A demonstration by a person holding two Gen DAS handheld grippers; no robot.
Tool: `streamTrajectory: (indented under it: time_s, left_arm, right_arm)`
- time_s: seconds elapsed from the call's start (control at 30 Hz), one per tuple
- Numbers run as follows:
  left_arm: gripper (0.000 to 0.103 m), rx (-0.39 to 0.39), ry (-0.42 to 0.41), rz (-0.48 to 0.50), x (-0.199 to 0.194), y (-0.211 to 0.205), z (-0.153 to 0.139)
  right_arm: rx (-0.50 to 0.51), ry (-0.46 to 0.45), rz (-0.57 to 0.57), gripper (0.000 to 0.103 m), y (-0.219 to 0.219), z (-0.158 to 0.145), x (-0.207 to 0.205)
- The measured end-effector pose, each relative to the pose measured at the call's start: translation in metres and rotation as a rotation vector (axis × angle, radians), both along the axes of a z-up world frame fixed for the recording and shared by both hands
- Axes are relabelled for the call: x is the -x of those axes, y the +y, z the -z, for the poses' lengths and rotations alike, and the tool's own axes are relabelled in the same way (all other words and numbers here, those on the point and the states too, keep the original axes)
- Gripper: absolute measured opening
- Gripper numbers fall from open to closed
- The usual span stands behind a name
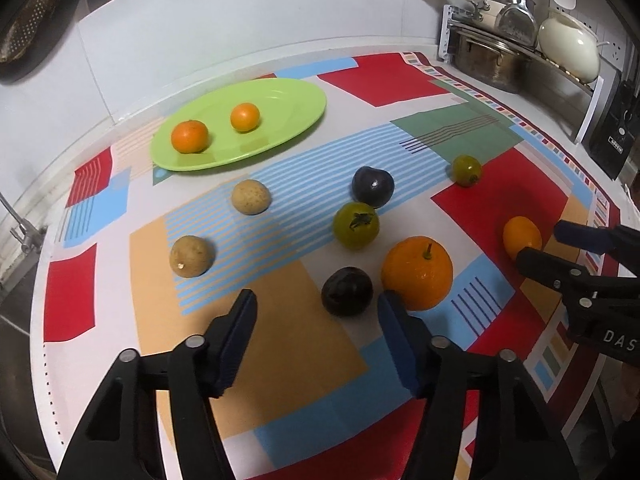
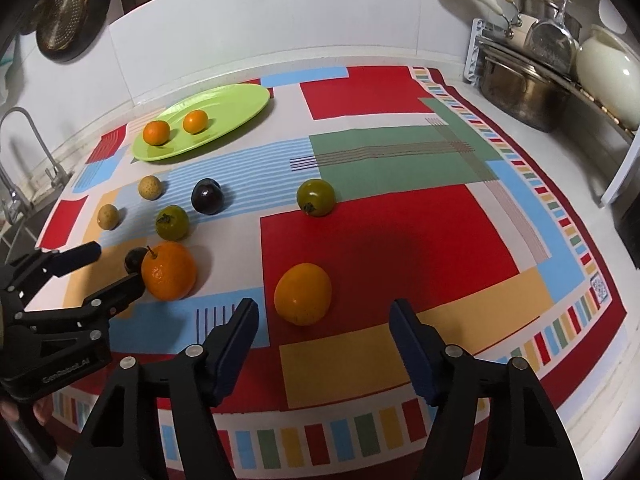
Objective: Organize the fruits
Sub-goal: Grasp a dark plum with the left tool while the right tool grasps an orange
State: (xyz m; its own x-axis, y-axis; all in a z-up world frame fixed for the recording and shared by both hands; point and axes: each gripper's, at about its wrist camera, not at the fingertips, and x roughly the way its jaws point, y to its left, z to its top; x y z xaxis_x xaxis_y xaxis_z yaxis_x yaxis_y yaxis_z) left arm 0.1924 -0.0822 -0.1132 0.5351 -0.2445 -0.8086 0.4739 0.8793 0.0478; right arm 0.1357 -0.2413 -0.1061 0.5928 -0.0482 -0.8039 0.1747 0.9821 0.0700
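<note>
Kitchen counter, patterned cloth (image 2: 380, 240): left gripper (image 1: 316, 300) spread around the dark plum (image 1: 347, 291), right gripper (image 2: 324, 312) spread before the yellow fruit (image 2: 303, 294). Centre each before squeezing; green plate (image 1: 288, 120) sits at 11 o'clock.

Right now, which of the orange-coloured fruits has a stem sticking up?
The large orange on the cloth beside the near dark plum. The smooth one and the two on the green plate show none.

Left gripper (image 1: 316, 304): black plastic scissor-style arms, silver rivets at the pivots, dark blue ribbed pads (image 1: 242, 336). Right gripper (image 2: 324, 314): same build, white lettering on its black body.
</note>
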Motion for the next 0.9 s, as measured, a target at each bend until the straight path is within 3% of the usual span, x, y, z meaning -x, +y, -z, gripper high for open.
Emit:
streamTrajectory:
  time_s: [0.4,0.57,0.63,0.9]
  left_arm:
    - [0.029,0.066,0.072,0.027,-0.007,-0.004,0.007]
    - [0.028,0.060,0.069,0.024,-0.006,-0.005,0.007]
    - [0.028,0.054,0.066,0.019,-0.005,-0.005,0.007]
    - [0.028,0.061,0.054,-0.003,0.002,0.002,0.000]
  right_arm:
    - [-0.033,0.022,-0.028,0.048,0.002,0.009,-0.011]
    - [-0.029,0.022,-0.033,0.042,0.001,0.011,-0.012]
    - [-0.030,0.020,-0.042,0.033,0.001,0.011,-0.012]
    - [-0.041,-0.005,-0.077,0.033,0.008,0.004,-0.008]
